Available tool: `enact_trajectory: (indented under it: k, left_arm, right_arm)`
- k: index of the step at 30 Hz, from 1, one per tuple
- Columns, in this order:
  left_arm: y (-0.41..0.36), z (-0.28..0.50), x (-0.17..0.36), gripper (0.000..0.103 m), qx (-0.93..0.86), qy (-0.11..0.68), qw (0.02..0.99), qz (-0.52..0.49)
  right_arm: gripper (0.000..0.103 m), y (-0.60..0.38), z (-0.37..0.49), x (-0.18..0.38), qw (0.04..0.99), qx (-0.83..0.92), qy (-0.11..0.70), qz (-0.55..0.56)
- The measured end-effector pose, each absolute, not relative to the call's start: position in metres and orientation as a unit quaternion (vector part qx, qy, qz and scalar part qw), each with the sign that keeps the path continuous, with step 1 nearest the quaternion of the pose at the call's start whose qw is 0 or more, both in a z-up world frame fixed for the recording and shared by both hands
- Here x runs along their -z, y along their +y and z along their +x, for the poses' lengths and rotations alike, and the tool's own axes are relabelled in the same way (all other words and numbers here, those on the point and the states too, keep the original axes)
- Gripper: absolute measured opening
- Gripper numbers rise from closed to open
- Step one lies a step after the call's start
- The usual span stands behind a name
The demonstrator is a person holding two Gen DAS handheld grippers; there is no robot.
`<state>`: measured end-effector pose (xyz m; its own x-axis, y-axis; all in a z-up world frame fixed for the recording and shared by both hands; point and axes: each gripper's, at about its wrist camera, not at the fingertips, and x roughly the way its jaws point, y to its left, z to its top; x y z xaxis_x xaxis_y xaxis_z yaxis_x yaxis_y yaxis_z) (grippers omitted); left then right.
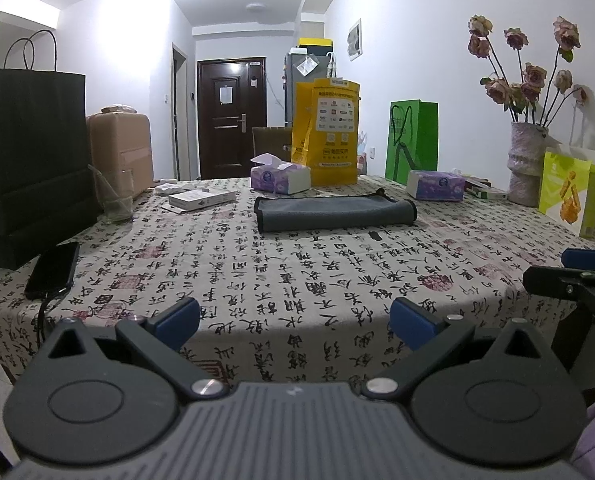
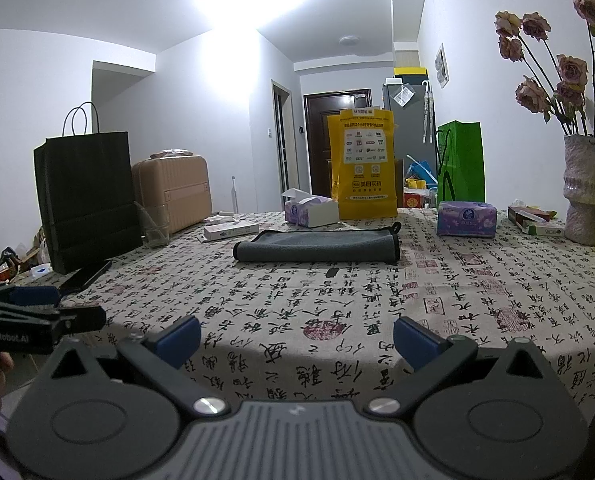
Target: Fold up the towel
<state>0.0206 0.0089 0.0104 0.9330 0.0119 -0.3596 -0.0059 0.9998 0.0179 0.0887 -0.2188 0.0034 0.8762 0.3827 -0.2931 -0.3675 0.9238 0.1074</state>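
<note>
Left gripper (image 1: 295, 322) spread wide, blue pads empty, held at the near edge of the table with the calligraphy-print tablecloth (image 1: 297, 272). Right gripper (image 2: 296, 338) same: fingers apart, nothing held, just beside the left one. Dark grey folded towel with black trim (image 1: 335, 213) lies flat well ahead of both claws, mid-table, slightly right of the left claw's centre line. Black paper bag (image 1: 33, 160) and black phone (image 1: 53, 269) ahead-left. Yellow bag (image 1: 326, 132) and tissue boxes beyond the towel.
</note>
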Motion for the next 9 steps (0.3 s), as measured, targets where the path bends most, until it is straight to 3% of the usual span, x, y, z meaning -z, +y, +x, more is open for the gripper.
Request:
enact_trajectory:
  k: [9]
  left_arm:
    - [0.0108, 0.0205, -0.0101, 0.103, -0.010, 0.179, 0.984, 0.007]
  right_arm:
    - [0.103, -0.2187, 0.0902, -0.0028, 0.968, -0.193, 0.159, 0.025]
